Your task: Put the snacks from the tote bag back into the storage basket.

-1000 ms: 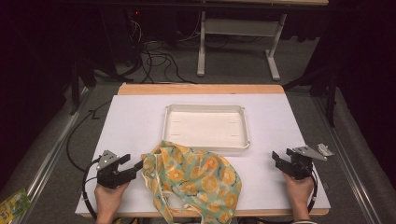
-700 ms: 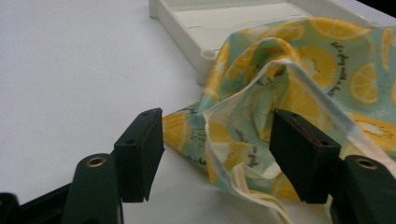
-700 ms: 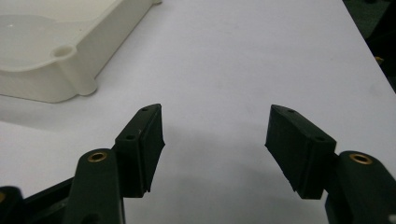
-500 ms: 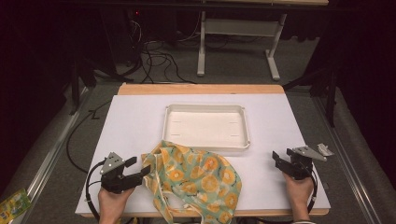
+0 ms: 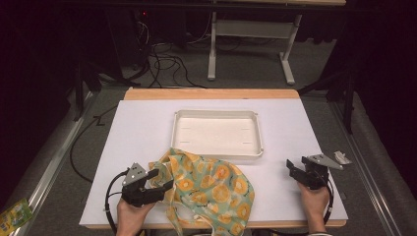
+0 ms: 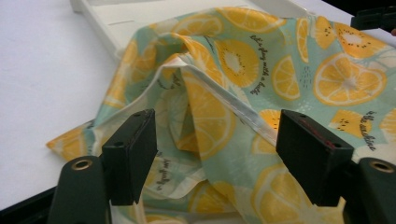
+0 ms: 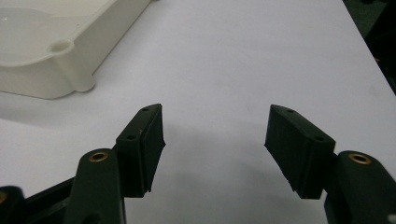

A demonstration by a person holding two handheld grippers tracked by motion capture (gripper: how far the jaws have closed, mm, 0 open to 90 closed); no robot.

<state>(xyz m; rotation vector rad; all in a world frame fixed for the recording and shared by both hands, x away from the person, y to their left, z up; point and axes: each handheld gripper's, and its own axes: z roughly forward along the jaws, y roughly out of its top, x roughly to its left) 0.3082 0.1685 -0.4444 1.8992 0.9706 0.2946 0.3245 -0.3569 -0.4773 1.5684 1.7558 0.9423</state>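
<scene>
The cloth (image 5: 209, 189) lies crumpled at the near edge of the table, just in front of the tray, with a strip hanging over the table's front edge. It is pale green, printed with orange and lemon slices, and in the left gripper view (image 6: 261, 74) small black script runs between the fruits; the words are too small to read. A white hem crosses its folds there.

The tray (image 5: 217, 153) is a shallow white rectangle near the middle of the table; its near rim touches or is overlapped by the cloth's far edge. In the right gripper view its corner (image 7: 56, 60) shows a small round boss.

The table (image 5: 137, 137) has a white top with a wooden strip along the far edge. Around it is grey floor; black cables (image 5: 162, 56) trail at the back near the white legs of a stand (image 5: 251, 44). The room behind is dark. A yellow-green packet (image 5: 12, 214) lies on the floor at the lower left.

The left gripper (image 5: 162, 179) is at the cloth's left edge. Its jaws have just been opening and stand wide apart, with a raised fold of cloth between them (image 6: 215, 149); the pads do not press on it. The right gripper (image 5: 294, 169) rests near the table's right front, well apart from the cloth, its jaws spread over bare table (image 7: 215, 149) and holding nothing.
</scene>
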